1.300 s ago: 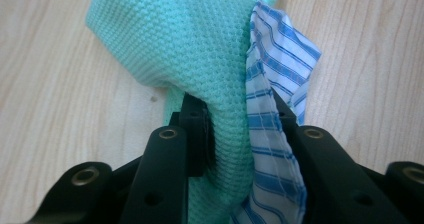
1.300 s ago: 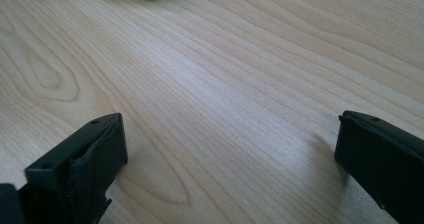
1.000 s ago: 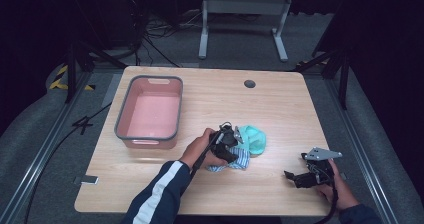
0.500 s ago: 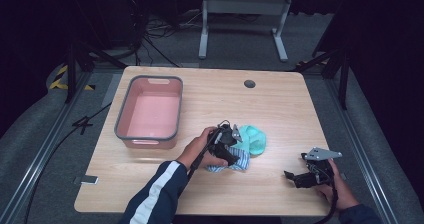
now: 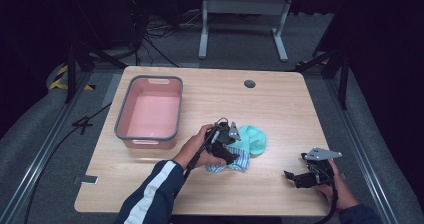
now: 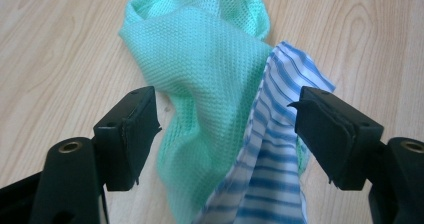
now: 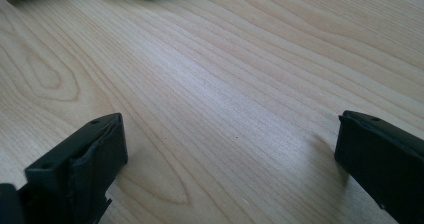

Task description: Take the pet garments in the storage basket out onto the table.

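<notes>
The wooden table (image 5: 280, 109) spreads in front of me, most of its top bare. On its left part stands the pink tub with a grey rim (image 5: 150, 112), well apart from the cloths. Near the far edge sits a small dark round cap (image 5: 249, 84) set into the wood. Toward my side of the middle lies the mint-green mesh cloth (image 6: 200, 69), bunched up, with the blue-and-white striped cloth (image 6: 275, 174) touching it and partly tucked under its edge. My left gripper (image 6: 227, 121) hangs right over that pile; its jaws have just been opening and stand apart, both cloths between them, the pads not pressing on them. My right gripper (image 7: 227, 149) rests low over bare wood off to the right, jaws spread wide around nothing, and only a corner of the green cloth lies beyond it.
</notes>
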A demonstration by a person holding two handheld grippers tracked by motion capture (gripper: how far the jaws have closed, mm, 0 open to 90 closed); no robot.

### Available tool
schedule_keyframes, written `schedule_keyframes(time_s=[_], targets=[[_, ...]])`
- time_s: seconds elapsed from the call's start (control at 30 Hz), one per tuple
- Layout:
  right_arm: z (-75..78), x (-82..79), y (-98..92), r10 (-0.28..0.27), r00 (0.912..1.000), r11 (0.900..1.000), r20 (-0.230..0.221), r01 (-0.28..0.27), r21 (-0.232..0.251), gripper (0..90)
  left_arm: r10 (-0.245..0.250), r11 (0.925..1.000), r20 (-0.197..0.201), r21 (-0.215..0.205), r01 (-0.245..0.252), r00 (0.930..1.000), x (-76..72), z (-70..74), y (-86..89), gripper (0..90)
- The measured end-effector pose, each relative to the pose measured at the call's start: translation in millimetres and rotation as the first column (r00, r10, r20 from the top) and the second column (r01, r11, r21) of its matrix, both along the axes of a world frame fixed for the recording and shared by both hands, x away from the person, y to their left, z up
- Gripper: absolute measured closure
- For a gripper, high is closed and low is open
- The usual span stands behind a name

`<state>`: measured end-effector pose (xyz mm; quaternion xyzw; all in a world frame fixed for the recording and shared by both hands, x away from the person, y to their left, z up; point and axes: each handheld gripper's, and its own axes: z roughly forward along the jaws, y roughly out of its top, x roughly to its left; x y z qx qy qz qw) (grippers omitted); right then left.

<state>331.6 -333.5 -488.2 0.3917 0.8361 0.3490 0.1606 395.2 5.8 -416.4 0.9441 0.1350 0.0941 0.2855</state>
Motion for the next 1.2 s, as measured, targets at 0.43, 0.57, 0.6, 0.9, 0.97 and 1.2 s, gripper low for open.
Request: schedule_keyframes(time_s=[0.43,0.57,0.6,0.9,0.97,1.2], targets=[[0.0,0.0,0.0,0.000,1.0000,1.000,0.000,0.000,0.000,0.7,0.010,0.9996,0.049,0.026,-0.012,0.9988,-7.6,10.6,10.5,23.8],[0.0,0.0,0.0,0.000,1.0000,1.000,0.000,0.000,0.000,0.7,0.001,0.9989,0.057,0.047,-0.003,0.9984,-12.7,12.4,13.8,23.4],[-0.3,0.0,0.2,-0.001,1.0000,1.000,0.002,0.001,0.001,0.7,-0.001,0.9987,0.063,0.051,-0.002,0.9980,-14.8,12.5,15.3,23.1],[-0.2,0.0,0.2,-0.002,1.0000,1.000,0.002,0.002,0.002,0.7,-0.018,0.9979,0.090,0.064,0.012,0.9958,-25.4,14.5,31.5,21.6],[0.0,0.0,0.0,0.000,1.0000,1.000,0.000,0.000,0.000,0.7,-0.018,0.9977,0.095,0.067,0.011,0.9953,-27.7,15.2,35.3,21.7],[-0.2,0.0,0.2,-0.002,1.0000,1.000,0.002,0.002,0.002,0.8,-0.014,0.9962,0.100,0.087,0.006,0.9948,-33.9,13.0,47.0,21.7]])
